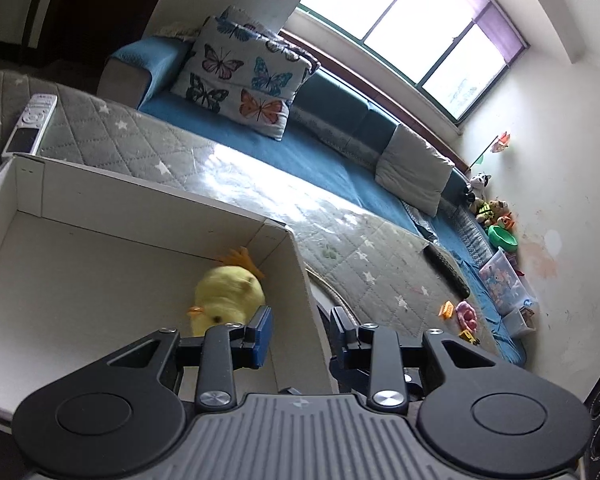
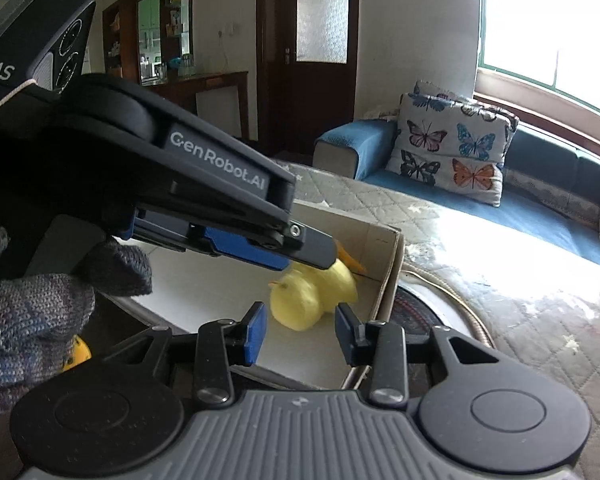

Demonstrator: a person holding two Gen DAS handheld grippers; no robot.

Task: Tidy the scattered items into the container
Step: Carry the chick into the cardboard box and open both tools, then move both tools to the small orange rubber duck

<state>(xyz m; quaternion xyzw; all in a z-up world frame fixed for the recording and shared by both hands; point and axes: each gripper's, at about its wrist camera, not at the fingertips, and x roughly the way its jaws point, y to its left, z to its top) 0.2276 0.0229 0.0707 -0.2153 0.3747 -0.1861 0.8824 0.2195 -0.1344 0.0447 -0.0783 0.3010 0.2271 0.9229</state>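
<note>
A yellow plush duck with orange beak and feet lies inside a white cardboard box, near its right wall. My left gripper is open and empty, its jaws either side of that wall above the box. In the right wrist view the duck lies in the box. My right gripper is open and empty just above the duck. The left gripper's body crosses above the box, held by a gloved hand.
The box sits on a grey quilted star-pattern cover. A white remote lies beyond the box. Small toys lie at the cover's far end. A blue sofa with a butterfly pillow runs under the window. A yellow object shows below the glove.
</note>
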